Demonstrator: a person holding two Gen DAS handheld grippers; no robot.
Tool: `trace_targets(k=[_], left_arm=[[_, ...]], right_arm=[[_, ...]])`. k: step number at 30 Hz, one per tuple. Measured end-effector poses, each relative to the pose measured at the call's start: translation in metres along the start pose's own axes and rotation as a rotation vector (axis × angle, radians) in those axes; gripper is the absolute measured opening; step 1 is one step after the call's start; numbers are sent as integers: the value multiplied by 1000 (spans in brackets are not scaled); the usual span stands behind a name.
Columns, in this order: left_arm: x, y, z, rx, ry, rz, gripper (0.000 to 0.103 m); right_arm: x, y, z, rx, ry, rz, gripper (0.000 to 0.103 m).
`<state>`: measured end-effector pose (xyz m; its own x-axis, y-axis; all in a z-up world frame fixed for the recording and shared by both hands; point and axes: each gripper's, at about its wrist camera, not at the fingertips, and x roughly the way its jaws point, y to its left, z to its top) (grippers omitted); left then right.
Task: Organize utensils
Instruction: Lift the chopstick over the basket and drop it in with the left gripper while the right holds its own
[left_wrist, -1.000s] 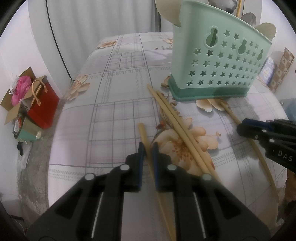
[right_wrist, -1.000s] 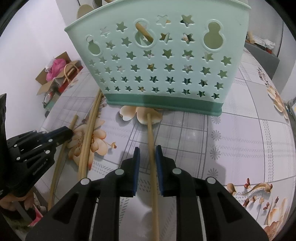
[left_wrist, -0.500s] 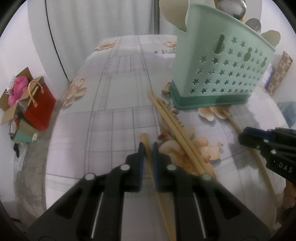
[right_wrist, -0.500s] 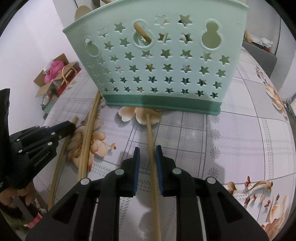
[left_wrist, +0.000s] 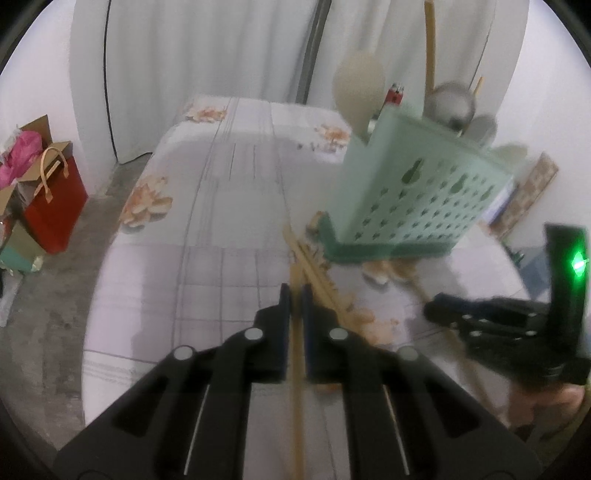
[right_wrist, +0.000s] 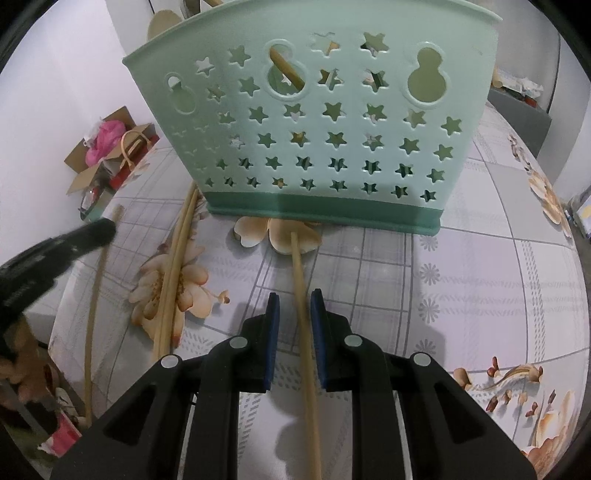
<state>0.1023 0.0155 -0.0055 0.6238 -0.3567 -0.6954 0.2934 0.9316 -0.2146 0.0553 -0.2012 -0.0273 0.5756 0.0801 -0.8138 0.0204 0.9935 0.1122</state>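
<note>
Left gripper (left_wrist: 294, 295): my jaws are squeezed down on a single chopstick (left_wrist: 296, 387), which runs between the pads and sticks out a little past the tips toward 12 o'clock. This view is blurred.
Right gripper (right_wrist: 294, 301): my jaws stand a little apart with a second chopstick (right_wrist: 301, 295) lying between them. I see a gap on each side of it, so the pads are not pressing on it. It lies flat on the counter.
Holder (right_wrist: 317, 122): a mint green plastic basket with star cut-outs and a darker green base, standing upright on the counter at 12 o'clock from my right gripper. The far end of the second chopstick stops just short of its base.
Holder contents: a pale wooden spoon (left_wrist: 359, 86), a metal ladle (left_wrist: 451, 101) and a tall stick rise above the rim in the left view.
Loose pair (right_wrist: 176, 258): two more chopsticks lie side by side on the counter at 10 o'clock from my right gripper, their far ends beside the holder's left corner.
Counter (right_wrist: 498, 258): covered in a pale checked cloth with peach flowers.
Floor: a red paper bag (left_wrist: 53, 206) and an open cardboard box (right_wrist: 99, 162) with something pink in it sit off the counter's left side.
</note>
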Motion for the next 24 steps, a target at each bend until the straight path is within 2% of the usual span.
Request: trace_targets(k=[6,9,10,14,24], left_arm=[[-35,0,9,-17,-95,-73,5],[-52,-2,13,-15,-145,-105,5],[-56,-1,14,-14,-158,-111,5],[-78,-5,20,-4,-228,-142,5],[-132,-19,47,43,-400,-217,4]], right_arm=[[4,7,2,-38,-9,-28,18],[6,12,2,-71,-29,-63,11],[6,12,2,-72,-31,-59,6],[5,10,3,-52,-30,-43,6],[-53,-4,1,15,-161,12,6]])
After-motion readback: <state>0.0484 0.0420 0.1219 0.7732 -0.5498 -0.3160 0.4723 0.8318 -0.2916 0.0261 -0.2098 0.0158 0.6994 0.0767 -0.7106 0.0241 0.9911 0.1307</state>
